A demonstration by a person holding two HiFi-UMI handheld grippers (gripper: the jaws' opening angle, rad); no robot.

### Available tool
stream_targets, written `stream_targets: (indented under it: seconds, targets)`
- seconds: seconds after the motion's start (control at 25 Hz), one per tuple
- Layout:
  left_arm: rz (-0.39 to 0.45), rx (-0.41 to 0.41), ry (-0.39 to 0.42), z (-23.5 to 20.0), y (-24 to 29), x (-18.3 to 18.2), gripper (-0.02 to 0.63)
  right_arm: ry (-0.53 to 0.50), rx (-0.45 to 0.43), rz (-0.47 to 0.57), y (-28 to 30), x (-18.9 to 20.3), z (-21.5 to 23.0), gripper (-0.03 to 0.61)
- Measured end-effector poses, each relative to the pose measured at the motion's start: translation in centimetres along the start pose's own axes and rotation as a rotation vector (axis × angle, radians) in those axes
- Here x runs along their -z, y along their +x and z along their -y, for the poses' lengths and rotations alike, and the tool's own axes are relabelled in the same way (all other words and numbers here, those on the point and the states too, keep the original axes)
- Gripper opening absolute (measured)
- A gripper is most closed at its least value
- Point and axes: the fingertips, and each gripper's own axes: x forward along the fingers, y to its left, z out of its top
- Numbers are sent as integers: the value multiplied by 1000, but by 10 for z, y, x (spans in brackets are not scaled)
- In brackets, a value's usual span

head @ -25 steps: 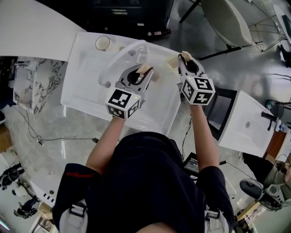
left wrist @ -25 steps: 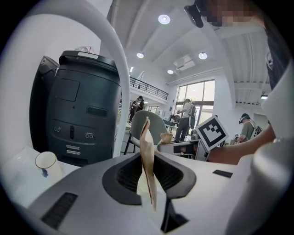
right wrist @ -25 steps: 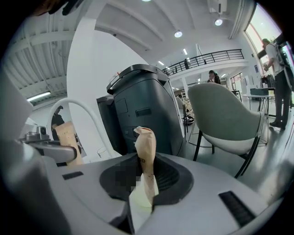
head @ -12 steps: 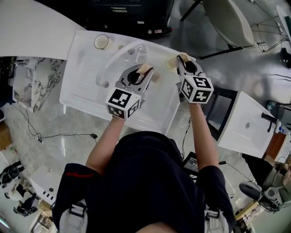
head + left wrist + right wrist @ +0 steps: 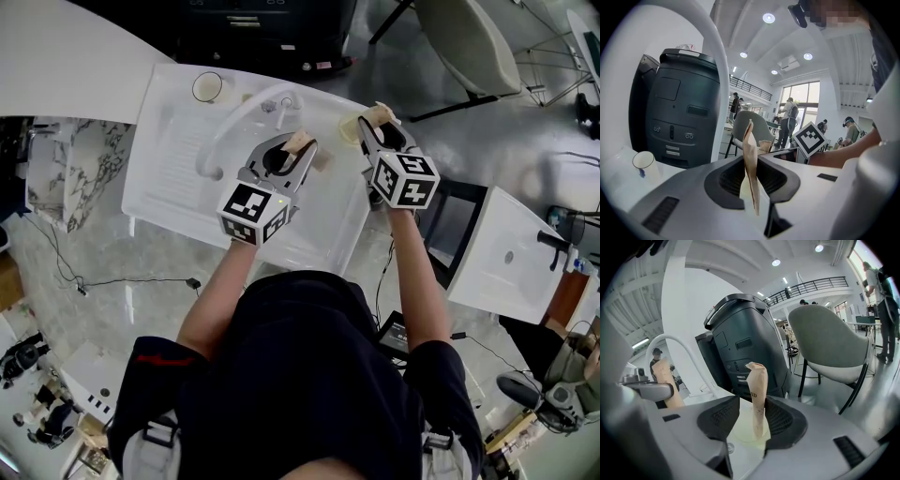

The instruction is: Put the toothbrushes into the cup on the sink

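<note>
White sink (image 5: 169, 169) with one arched faucet (image 5: 222, 127), seen from above, in a big open hall. Count: 2 grippers, 2 paper-wrapped toothbrushes, 2 cups.

- White cup (image 5: 208, 86) sat at the sink's back left corner, well apart from both grippers.
- Pale yellow cup (image 5: 348, 131) sat at the back right edge, right under the right gripper's tips.

Poses: both bare forearms were stretched forward over the sink. Left gripper (image 5: 298, 150) was held over the basin, tipped slightly down. Right gripper (image 5: 373, 127) was pitched down more steeply at the yellow cup.

Left jaws were pinched on the first toothbrush (image 5: 750, 164). Its tan wrapper was flat and edge-on, sticking up above the pads.

Right jaws had just been opening and stood spread. The second toothbrush (image 5: 758, 394) stood between them, roughly upright, with its lower end inside the pale yellow cup. There was a clear gap at the left pad, and it sat close to the right pad. Its wrapper was tan with dark print and a crumpled top.
</note>
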Motion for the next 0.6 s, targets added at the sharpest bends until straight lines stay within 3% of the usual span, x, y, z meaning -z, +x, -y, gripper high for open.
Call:
stream_targets:
  seconds: [0.6]
  targets:
    - [18, 33, 13, 11, -9, -5, 80, 27, 61, 2, -26, 4, 6, 179]
